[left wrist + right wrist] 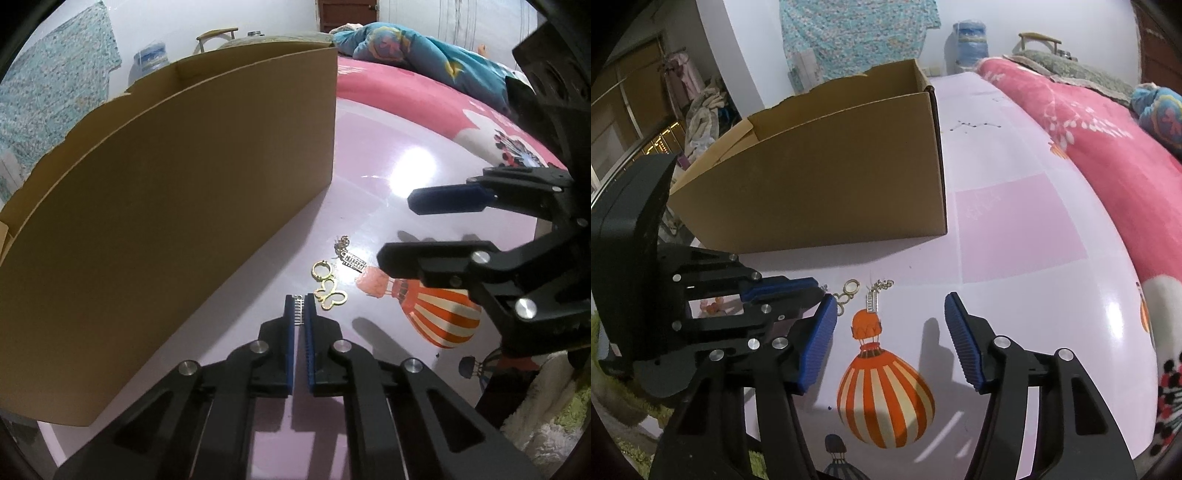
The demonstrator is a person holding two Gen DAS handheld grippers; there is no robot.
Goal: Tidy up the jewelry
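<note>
You're in a home bedroom: a pink floral blanket (1108, 155) and blue patterned bedding (424, 55) lie beside your balloon-print counter (1015, 229), clothes (701, 110) hang nearby, and a floral cloth (857, 33) drapes the wall.

The left gripper (300, 301) pinches what looks like a small silver pendant (298, 309) beside the gold butterfly charm (330, 294), near the cardboard box (166, 206); the right gripper (395, 230) hovers spread.

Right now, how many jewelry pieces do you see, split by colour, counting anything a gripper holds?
Gold: 1, the butterfly charm with ring on the table.
Silver: 2, the ladder-shaped pendant on the table and one like it pinched in the left gripper.
Total: 3.
</note>
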